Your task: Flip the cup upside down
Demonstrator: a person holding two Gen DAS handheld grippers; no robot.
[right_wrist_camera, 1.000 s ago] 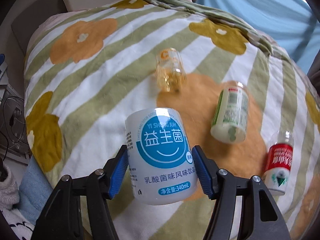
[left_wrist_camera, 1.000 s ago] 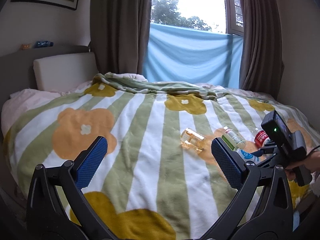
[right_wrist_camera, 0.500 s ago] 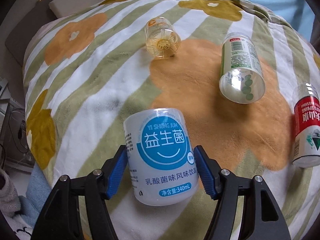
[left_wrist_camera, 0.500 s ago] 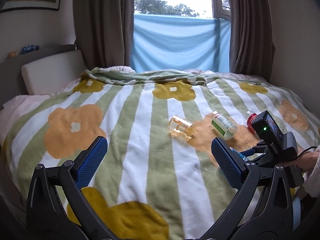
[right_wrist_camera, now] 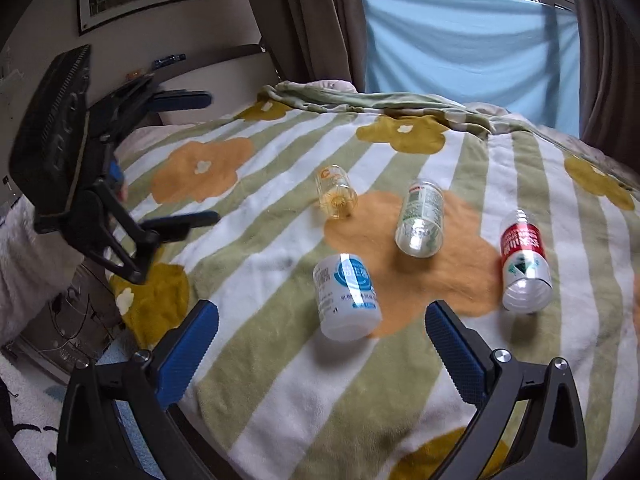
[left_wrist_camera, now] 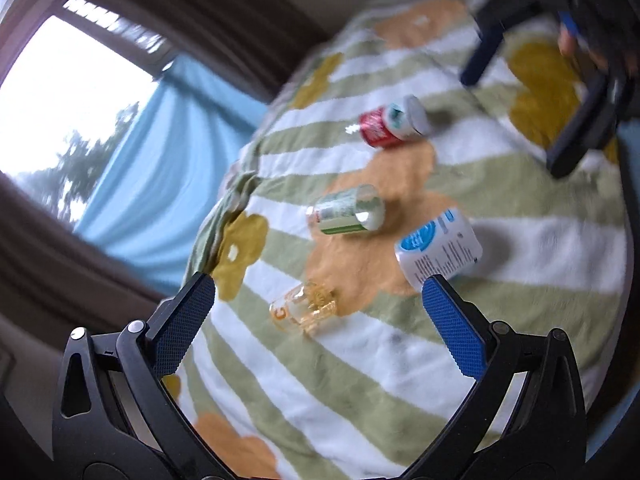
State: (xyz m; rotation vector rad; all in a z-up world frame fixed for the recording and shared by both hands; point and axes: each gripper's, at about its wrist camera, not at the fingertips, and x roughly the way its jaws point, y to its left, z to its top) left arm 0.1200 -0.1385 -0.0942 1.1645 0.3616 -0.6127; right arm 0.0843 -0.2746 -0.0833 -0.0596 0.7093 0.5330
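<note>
A white cup with a blue round label (right_wrist_camera: 346,296) rests on the striped flower blanket (right_wrist_camera: 280,380), free of both grippers. It seems to stand on one end, and I cannot tell which end is up. My right gripper (right_wrist_camera: 322,320) is open just short of the cup, its blue pads (right_wrist_camera: 188,344) wide apart. In the left wrist view, which is tilted and blurred, the same cup (left_wrist_camera: 440,250) sits just past the right fingertip. My left gripper (left_wrist_camera: 318,292) is open above an amber glass cup (left_wrist_camera: 304,306). The right gripper (left_wrist_camera: 512,124) shows open at the upper right.
A green-labelled clear bottle (right_wrist_camera: 420,216) and a red-labelled bottle (right_wrist_camera: 522,264) lie on their sides beside the amber cup (right_wrist_camera: 336,192). The left gripper (right_wrist_camera: 200,160) hangs at the bed's left edge, held by a fuzzy sleeve (right_wrist_camera: 24,264). A headboard, curtains and window stand behind.
My right gripper has opened, let go of the white cup and drawn back from it. The left gripper has swung and tilted over towards the bottles.
</note>
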